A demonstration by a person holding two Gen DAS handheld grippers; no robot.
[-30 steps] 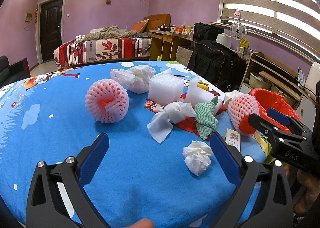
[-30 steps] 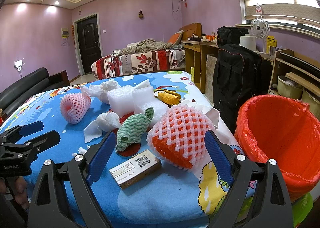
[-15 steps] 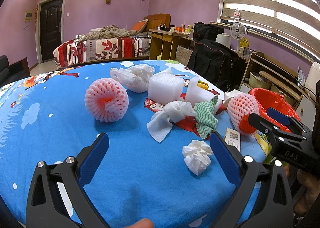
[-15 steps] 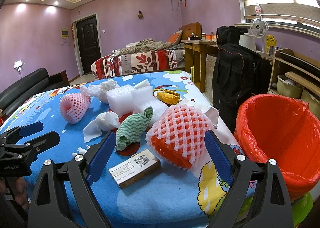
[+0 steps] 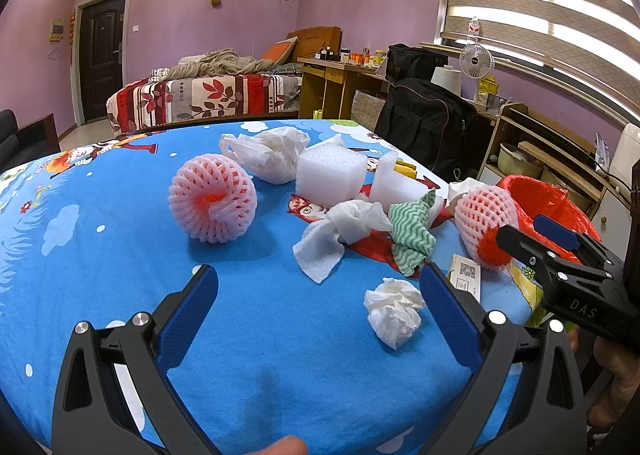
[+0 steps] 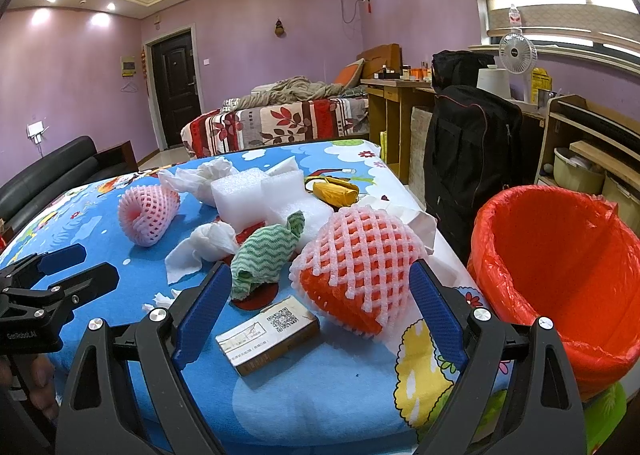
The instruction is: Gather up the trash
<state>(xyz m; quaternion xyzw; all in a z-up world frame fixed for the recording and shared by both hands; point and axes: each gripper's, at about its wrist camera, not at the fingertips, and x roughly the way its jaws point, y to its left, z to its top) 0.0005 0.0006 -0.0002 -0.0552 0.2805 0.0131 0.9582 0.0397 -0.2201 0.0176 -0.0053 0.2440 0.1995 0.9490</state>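
Observation:
Trash lies on a blue cartoon tablecloth [image 5: 100, 279]. My left gripper [image 5: 318, 291] is open and empty above the near table edge; a crumpled tissue [image 5: 394, 311] lies just inside its right finger. A pink foam net [image 5: 212, 203], a white napkin [image 5: 340, 231] and a green wavy cloth [image 5: 412, 231] lie beyond. My right gripper [image 6: 320, 291] is open and empty, facing a pink net over an orange fruit [image 6: 356, 263] and a small cardboard box [image 6: 268, 329]. The red-lined bin [image 6: 560, 267] stands right of the table.
White foam blocks [image 6: 240, 195], a plastic bag [image 5: 268, 155] and a yellow wrapper [image 6: 334, 191] lie farther back. A black bag [image 6: 472, 151] and wooden shelves [image 6: 592, 151] stand to the right. A bed [image 5: 200, 99] is behind the table.

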